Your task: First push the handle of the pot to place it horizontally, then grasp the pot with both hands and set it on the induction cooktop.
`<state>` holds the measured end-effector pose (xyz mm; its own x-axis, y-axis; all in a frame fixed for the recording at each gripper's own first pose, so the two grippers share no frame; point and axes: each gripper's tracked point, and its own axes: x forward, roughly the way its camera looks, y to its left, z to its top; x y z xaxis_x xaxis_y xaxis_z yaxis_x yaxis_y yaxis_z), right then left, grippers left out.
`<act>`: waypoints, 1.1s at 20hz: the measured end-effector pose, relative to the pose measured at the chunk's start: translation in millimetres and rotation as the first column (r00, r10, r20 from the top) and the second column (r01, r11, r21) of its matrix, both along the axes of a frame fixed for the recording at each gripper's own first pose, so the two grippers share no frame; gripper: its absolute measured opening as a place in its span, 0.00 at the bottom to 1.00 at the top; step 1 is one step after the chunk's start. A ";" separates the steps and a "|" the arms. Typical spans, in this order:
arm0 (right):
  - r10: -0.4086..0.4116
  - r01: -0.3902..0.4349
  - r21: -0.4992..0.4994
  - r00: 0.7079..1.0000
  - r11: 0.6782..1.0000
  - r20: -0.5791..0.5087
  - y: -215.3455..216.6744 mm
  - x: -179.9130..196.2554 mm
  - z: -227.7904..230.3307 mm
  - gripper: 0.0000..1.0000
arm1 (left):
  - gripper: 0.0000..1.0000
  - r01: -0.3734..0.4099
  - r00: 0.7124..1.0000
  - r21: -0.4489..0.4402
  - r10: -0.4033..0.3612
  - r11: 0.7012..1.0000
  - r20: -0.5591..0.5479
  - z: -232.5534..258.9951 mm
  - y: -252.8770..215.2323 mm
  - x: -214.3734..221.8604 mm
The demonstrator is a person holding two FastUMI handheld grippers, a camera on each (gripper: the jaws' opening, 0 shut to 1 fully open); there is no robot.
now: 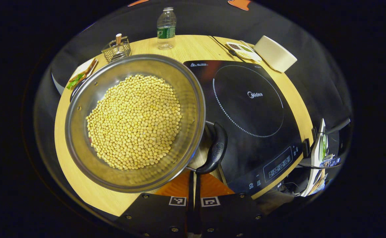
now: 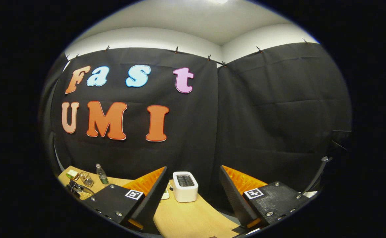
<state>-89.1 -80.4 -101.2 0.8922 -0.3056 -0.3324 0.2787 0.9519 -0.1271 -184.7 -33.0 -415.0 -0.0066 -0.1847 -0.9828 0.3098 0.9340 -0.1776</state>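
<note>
We see the pot (image 1: 135, 122) of beans on the table's (image 1: 80, 185) left part, its handle (image 1: 215, 148) hanging toward the cooktop (image 1: 249, 112). Our left gripper (image 1: 194, 185) is closed by the handle; our right gripper (image 2: 193, 195) gapes empty.

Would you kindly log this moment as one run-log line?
pot: beside induction cooktop | pot handle: at shut left hand-held gripper | right hand-held gripper: open, raised

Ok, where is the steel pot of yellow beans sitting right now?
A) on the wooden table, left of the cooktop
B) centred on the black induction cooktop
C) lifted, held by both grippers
A: in the left gripper view the steel pot of yellow beans rests on the round wooden table, beside the black induction cooktop, whose ring is bare.
</note>
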 end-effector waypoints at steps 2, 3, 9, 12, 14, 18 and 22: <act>0.008 -0.007 0.006 1.000 1.000 -0.021 9.5 -1.5 -7.5 0.95 | 0.03 0.007 1.000 0.000 -0.007 1.000 0.015 -1.9 -2.7 3.8; 0.009 -0.009 0.016 1.000 1.000 -0.030 14.8 -2.1 -12.7 0.95 | 0.03 0.010 1.000 0.000 -0.010 1.000 0.022 -3.1 -5.4 8.7; 0.083 -0.072 0.076 0.984 0.994 -0.157 69.9 -5.7 -63.4 0.95 | 0.00 0.062 0.992 -0.023 -0.059 0.998 0.110 -6.7 -26.0 44.4; 0.136 -0.118 0.099 0.970 0.988 -0.202 103.1 -4.2 -83.4 0.95 | 0.01 0.108 0.983 -0.038 -0.101 0.993 0.151 -12.7 -33.6 58.4; 0.172 -0.150 0.109 0.958 0.983 -0.231 123.5 -3.7 -95.9 0.95 | 0.01 0.137 0.976 -0.045 -0.127 0.990 0.178 -15.4 -35.5 68.6; 0.251 -0.215 0.152 0.923 0.965 -0.292 167.7 1.2 -120.4 0.95 | 0.01 0.132 0.968 -0.064 -0.114 0.989 0.221 -21.1 -40.9 86.7; 0.319 -0.254 0.222 0.883 0.941 -0.345 206.5 3.0 -145.4 0.96 | 0.01 0.058 0.974 -0.136 -0.027 0.989 0.223 -21.8 -46.7 104.0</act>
